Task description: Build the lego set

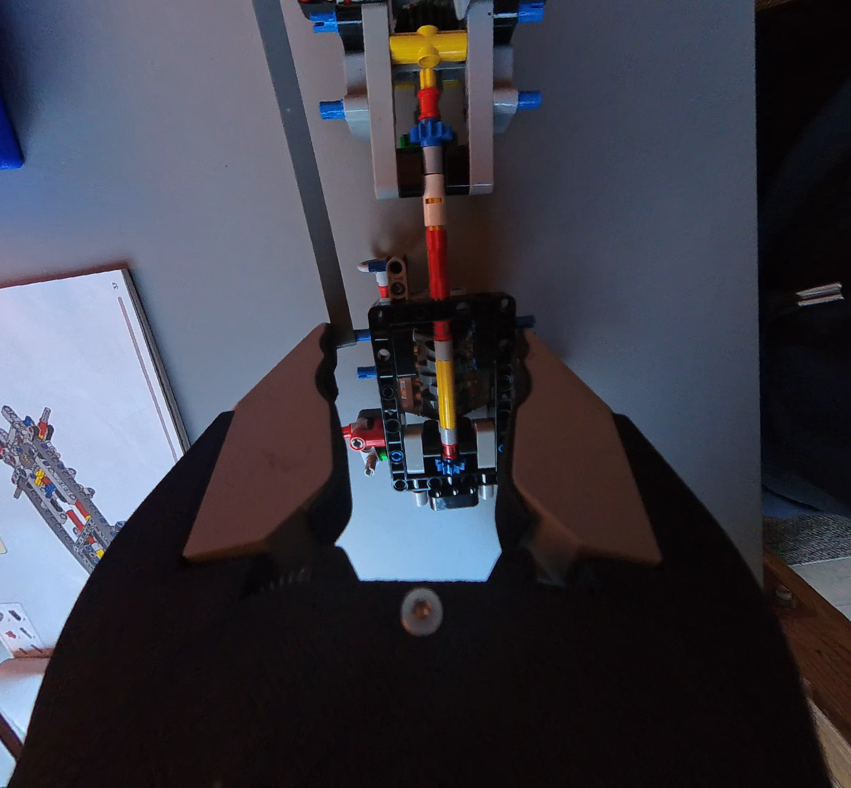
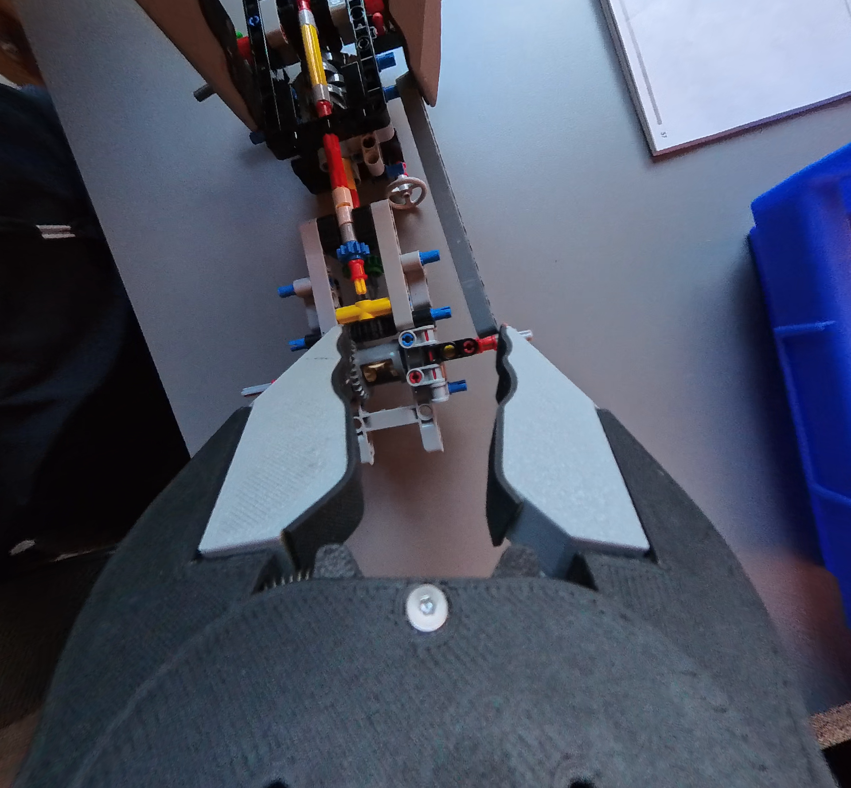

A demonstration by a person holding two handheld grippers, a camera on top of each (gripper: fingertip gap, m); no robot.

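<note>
Brown fingers of the left gripper [image 1: 426, 367] stand apart astride the brick model's black frame [image 1: 442, 393]; the grey-fingered right gripper [image 2: 419, 365], also spread, flanks the model's far end [image 2: 414, 365] on the grey table [image 2: 598, 282]; instruction booklet [image 1: 69, 420] nearby.

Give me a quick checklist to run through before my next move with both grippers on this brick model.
1. Left gripper straddles the black frame: ok.
2. Left pads pressing the frame: not ok, a gap shows on one side.
3. Right gripper around the model's gear end: ok.
4. Right grip firm: cannot tell.
5. Grey strip clear of the right fingertips: not ok, its end sits at one tip.
6. Booklet and blue bin clear of the model: ok.
</note>
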